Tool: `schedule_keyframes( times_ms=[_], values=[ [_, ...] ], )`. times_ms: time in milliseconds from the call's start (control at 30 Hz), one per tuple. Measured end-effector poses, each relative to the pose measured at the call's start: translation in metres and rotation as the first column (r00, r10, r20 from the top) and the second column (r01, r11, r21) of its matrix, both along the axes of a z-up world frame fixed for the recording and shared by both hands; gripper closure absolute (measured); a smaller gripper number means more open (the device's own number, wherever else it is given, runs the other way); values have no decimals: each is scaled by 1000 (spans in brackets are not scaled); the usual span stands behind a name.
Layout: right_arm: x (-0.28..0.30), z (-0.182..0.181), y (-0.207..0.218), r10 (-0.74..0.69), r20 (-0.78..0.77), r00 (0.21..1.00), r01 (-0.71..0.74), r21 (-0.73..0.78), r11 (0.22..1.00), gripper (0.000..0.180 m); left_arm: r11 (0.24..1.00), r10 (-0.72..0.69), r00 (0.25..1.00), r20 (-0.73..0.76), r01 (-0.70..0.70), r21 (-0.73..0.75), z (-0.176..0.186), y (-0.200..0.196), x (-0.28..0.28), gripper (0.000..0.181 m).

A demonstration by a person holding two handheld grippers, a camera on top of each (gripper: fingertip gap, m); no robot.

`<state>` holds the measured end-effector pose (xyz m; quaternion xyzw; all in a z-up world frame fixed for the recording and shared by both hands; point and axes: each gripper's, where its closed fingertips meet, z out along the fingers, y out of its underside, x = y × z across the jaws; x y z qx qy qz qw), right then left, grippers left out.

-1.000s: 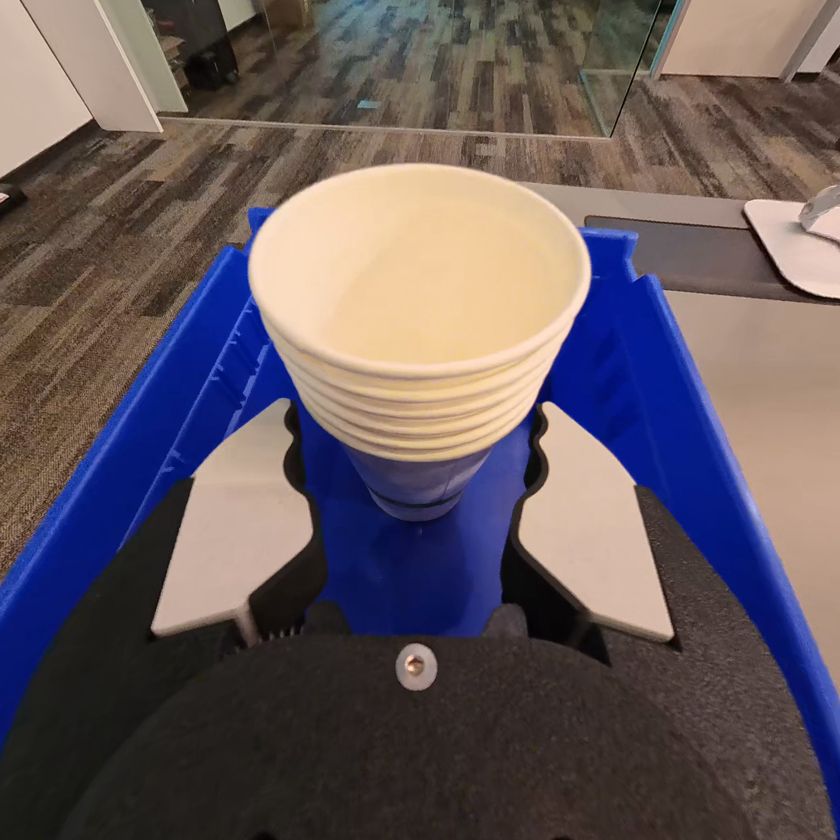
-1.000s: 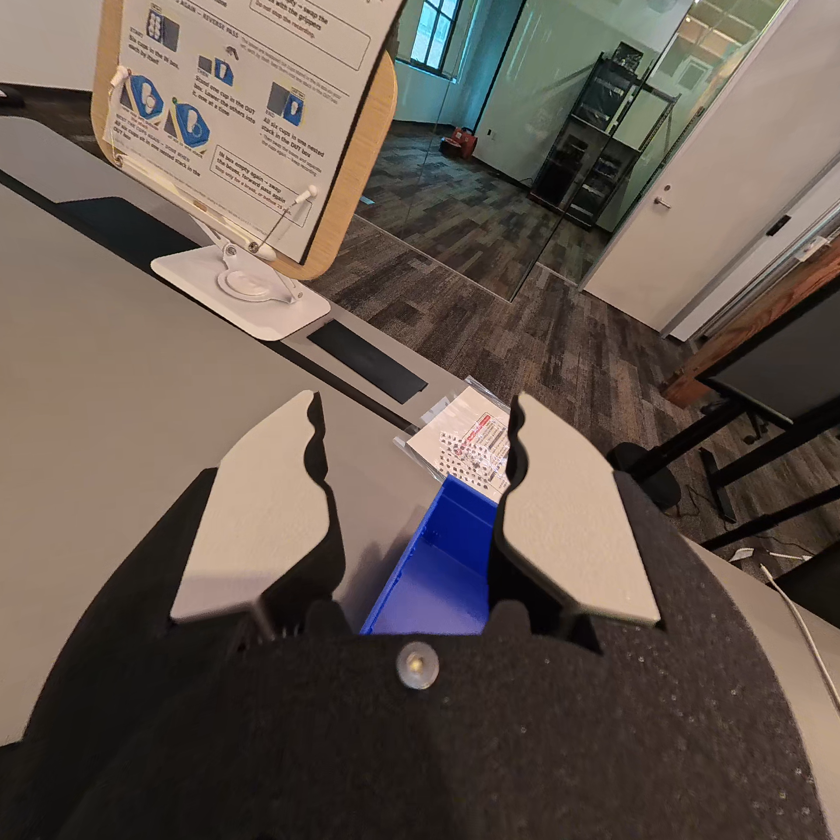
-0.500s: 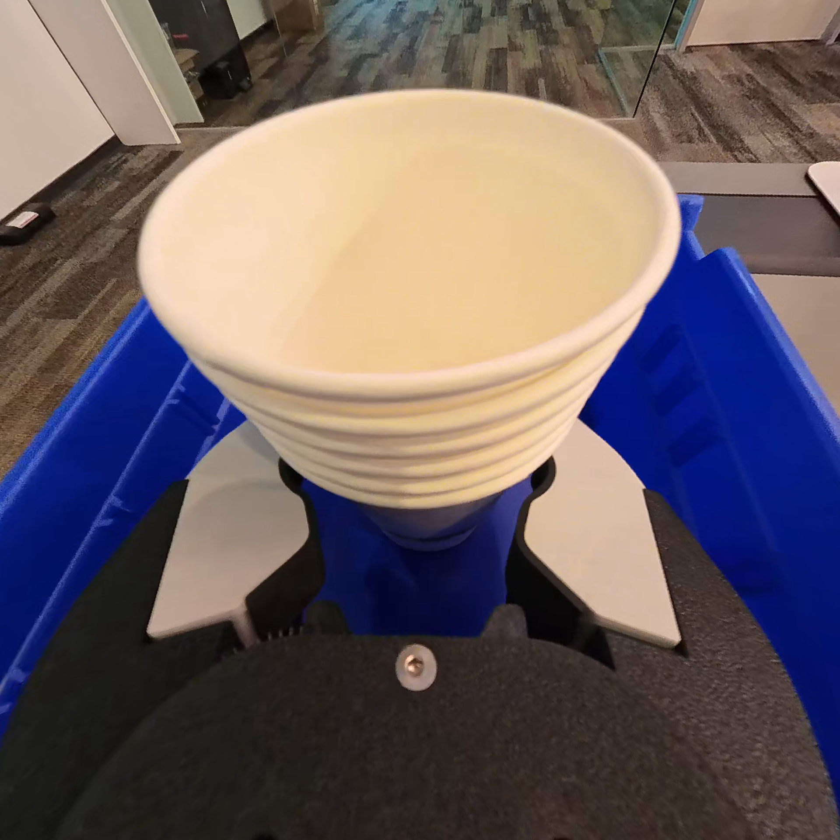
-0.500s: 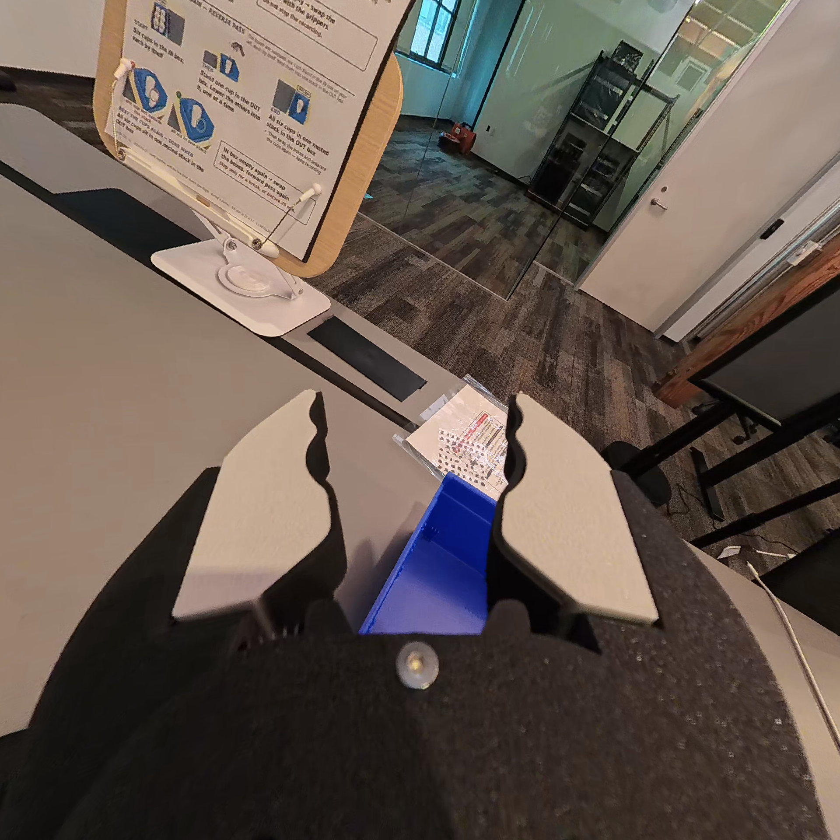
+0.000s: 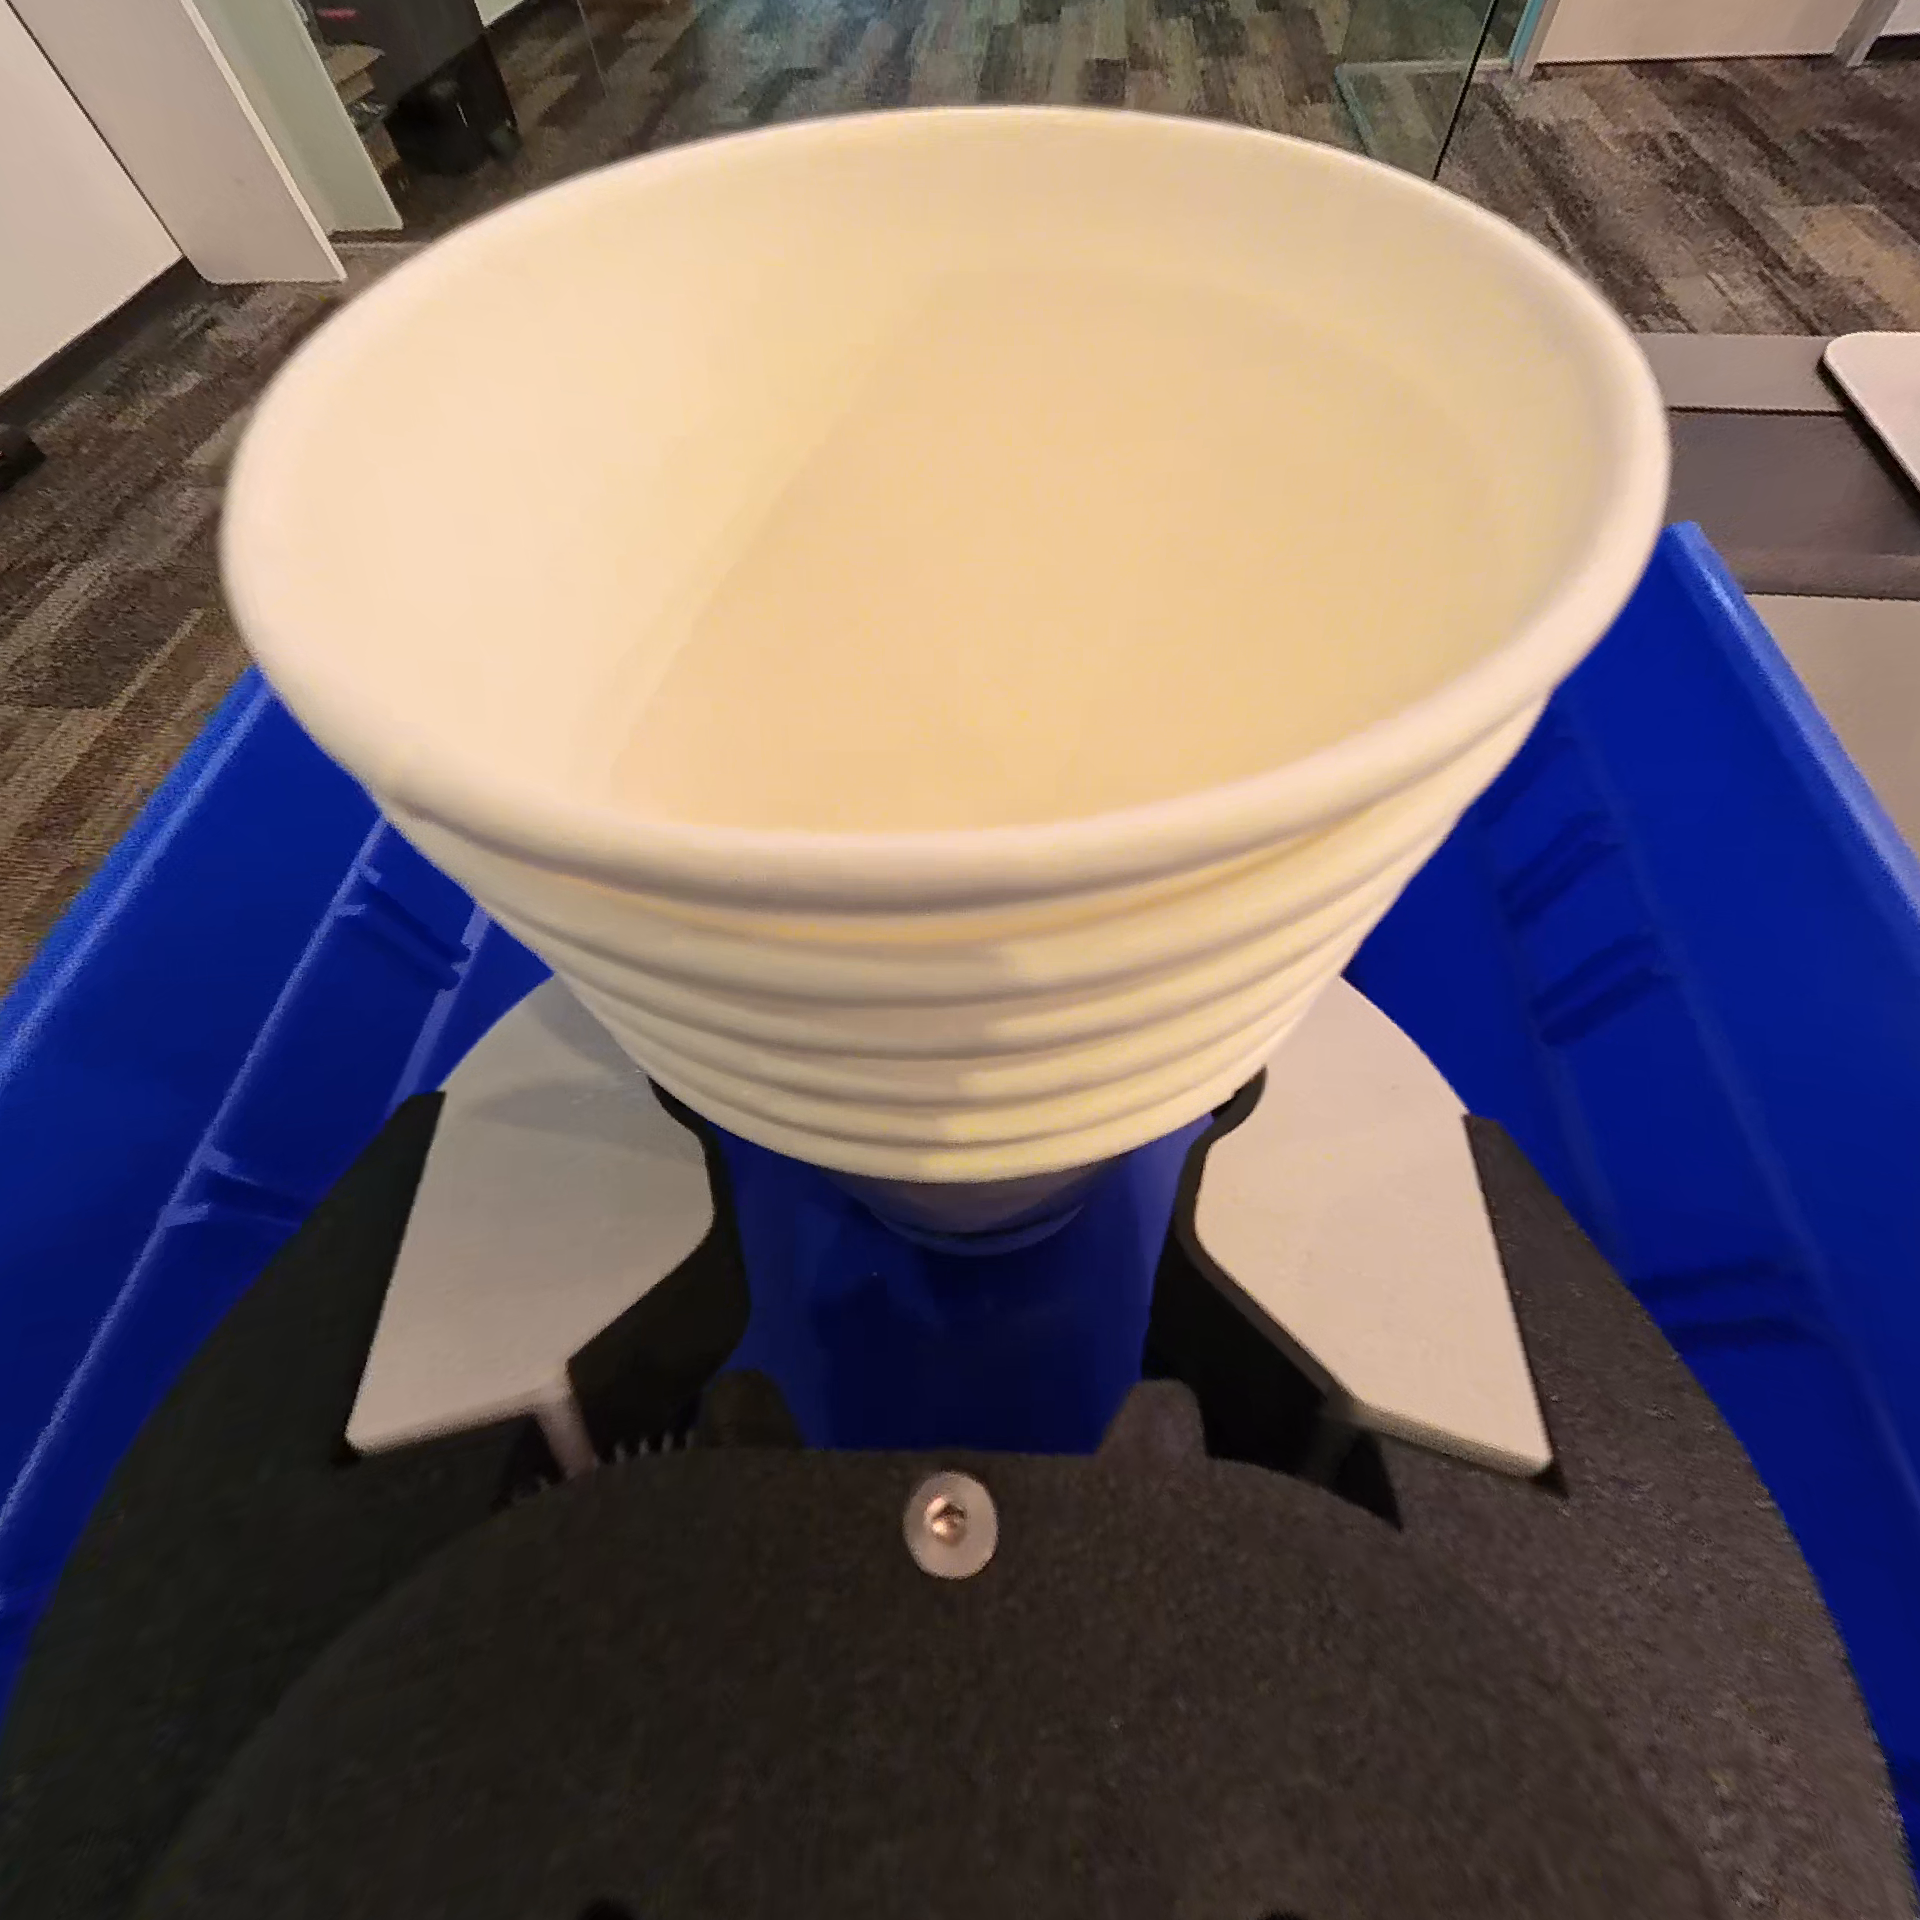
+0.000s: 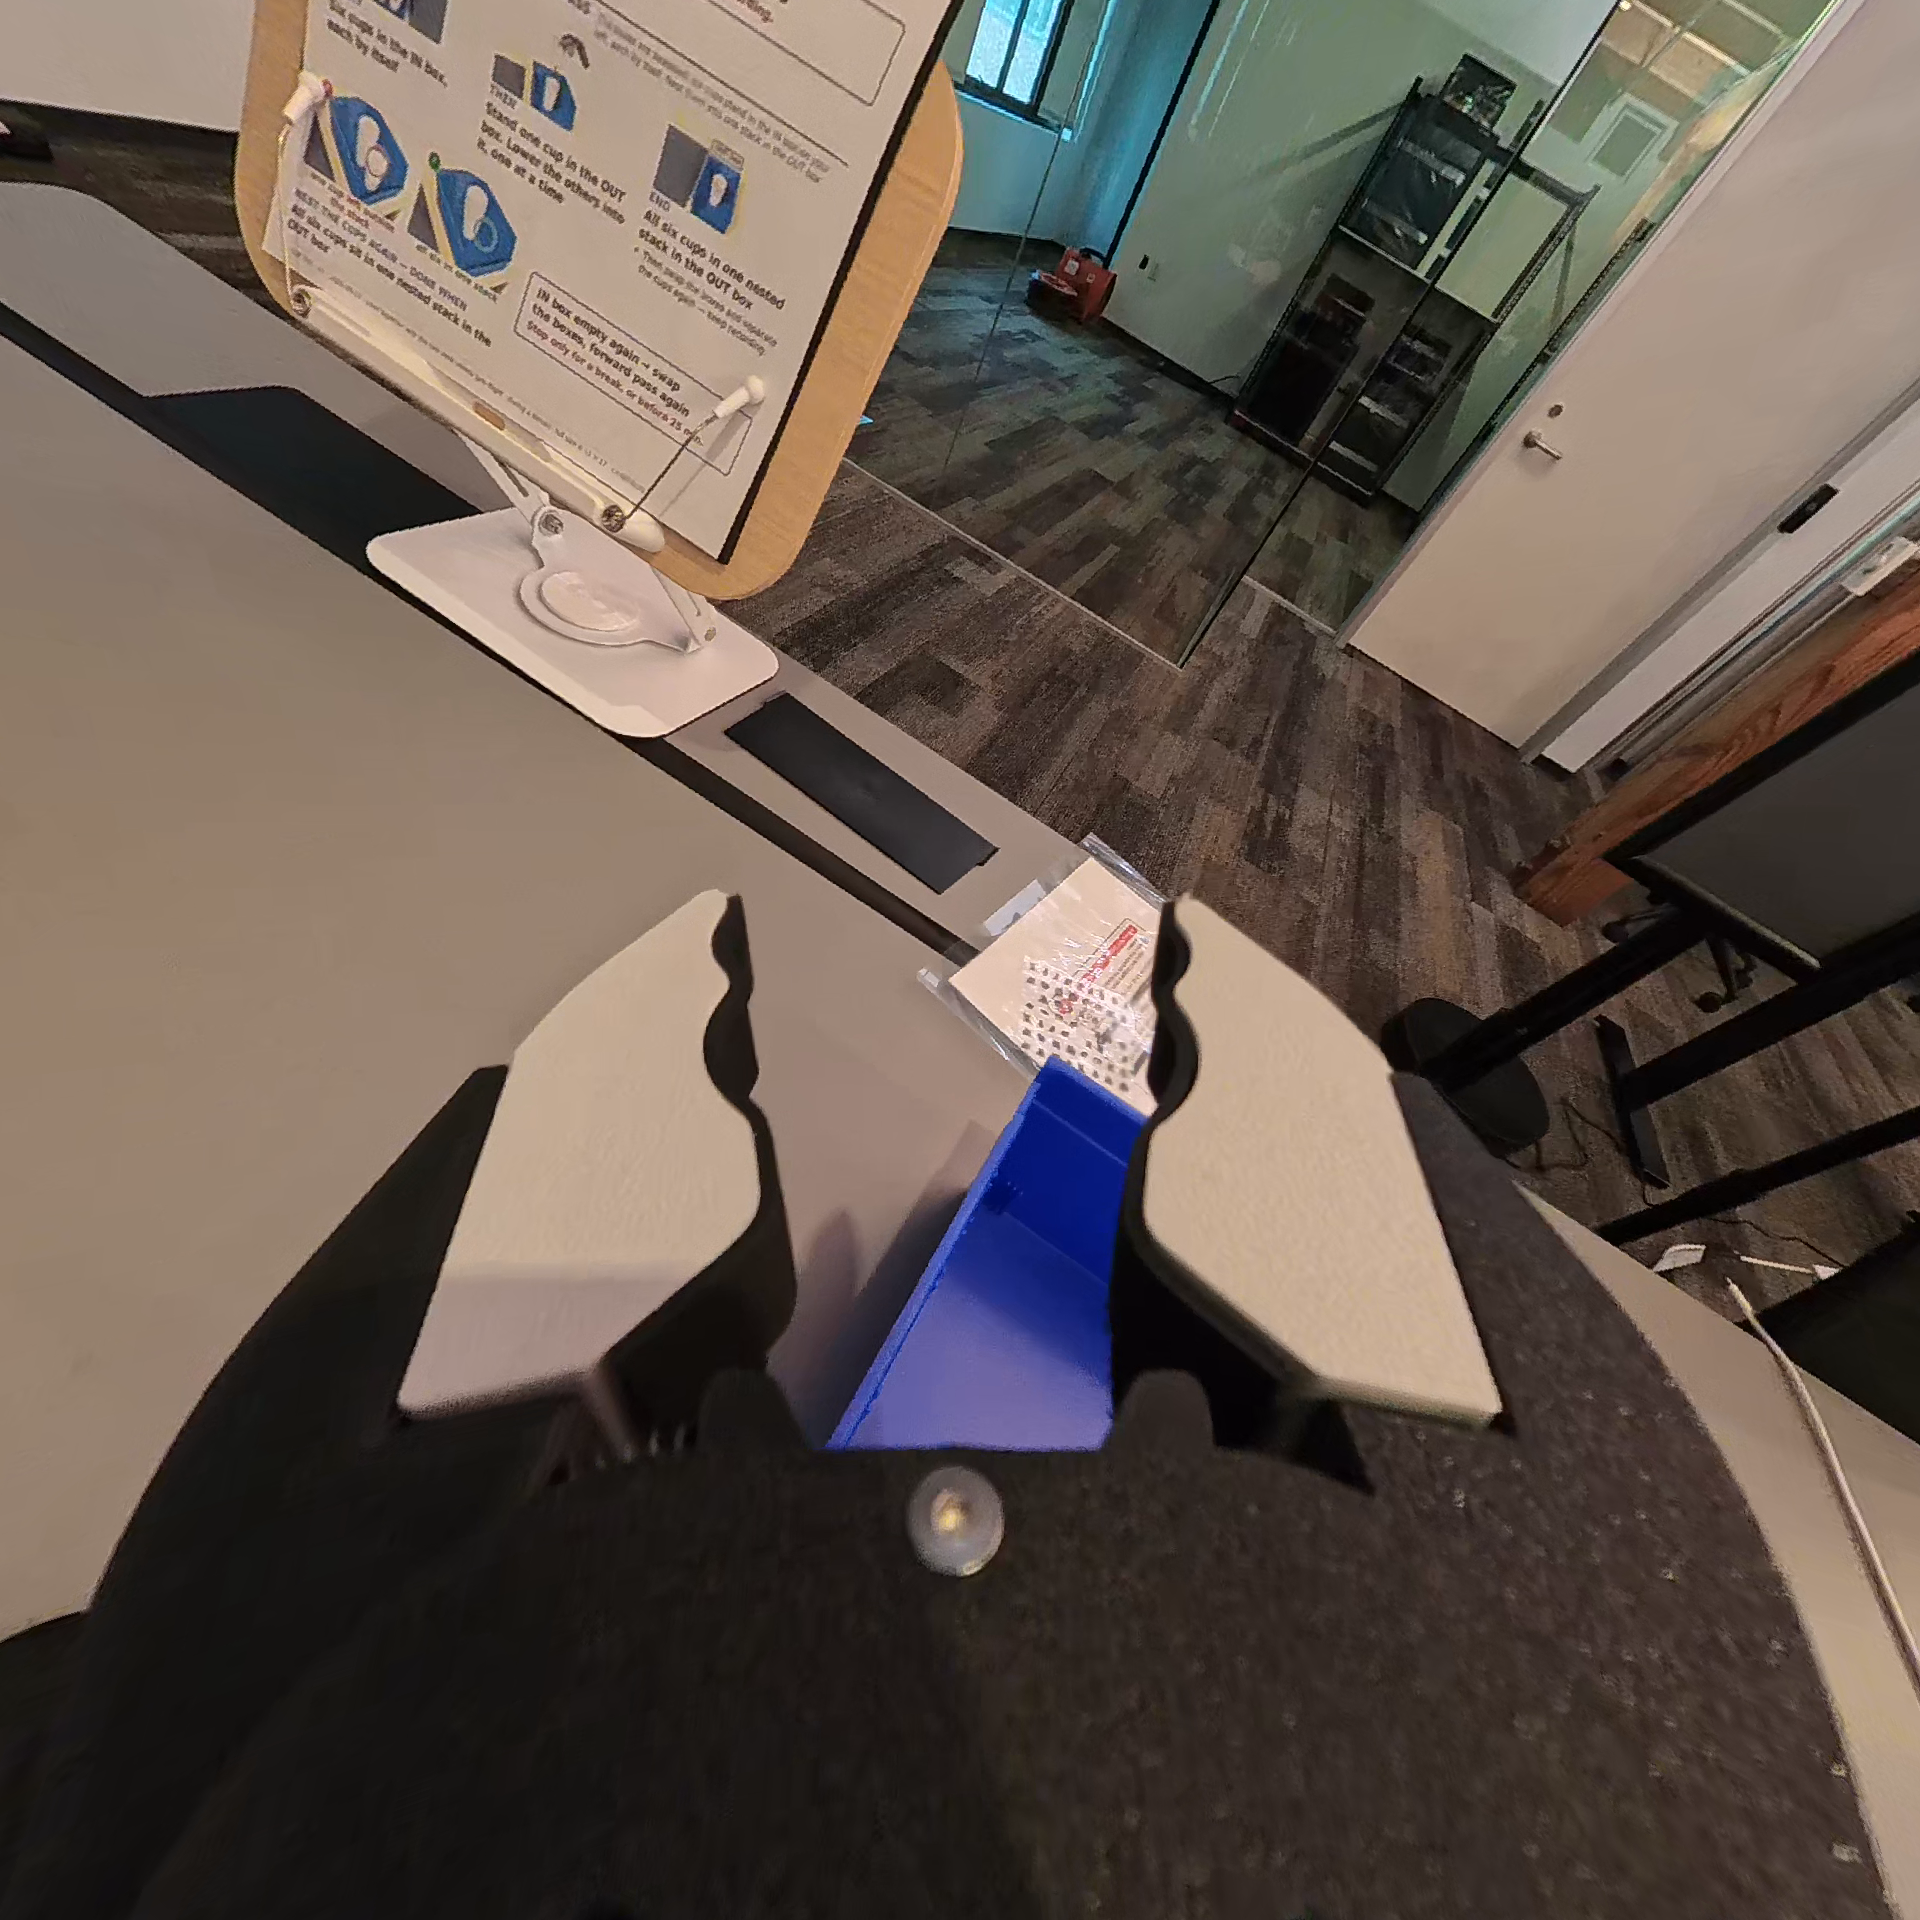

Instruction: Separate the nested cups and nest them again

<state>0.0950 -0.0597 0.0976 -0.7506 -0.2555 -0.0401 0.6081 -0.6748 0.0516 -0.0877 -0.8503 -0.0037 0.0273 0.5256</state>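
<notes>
Left tongs (image 5: 961, 1174) gape wide around the nested paper cups (image 5: 940, 582) in the blue bin (image 5: 1704, 935), poised to clamp, while right tongs (image 6: 951, 1101) wait open, empty.

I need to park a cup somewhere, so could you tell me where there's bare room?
The grey tabletop between the document stand and the right gripper is bare. The left blue bin is crowded by the cup stack.
</notes>
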Motion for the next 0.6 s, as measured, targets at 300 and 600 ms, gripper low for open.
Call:
schedule_keyframes(
  times_ms=[300,600],
  values=[
    [-26,-9,-2,70,11,997,-70,-18,997,107,998,-20,1000,20,19,60,24,-13,-3,85],
    [-103,-31,-3,264,-40,964,-267,-71,961,111,970,-158,987,-35,162,180,81,-42,29,85]
  ],
)
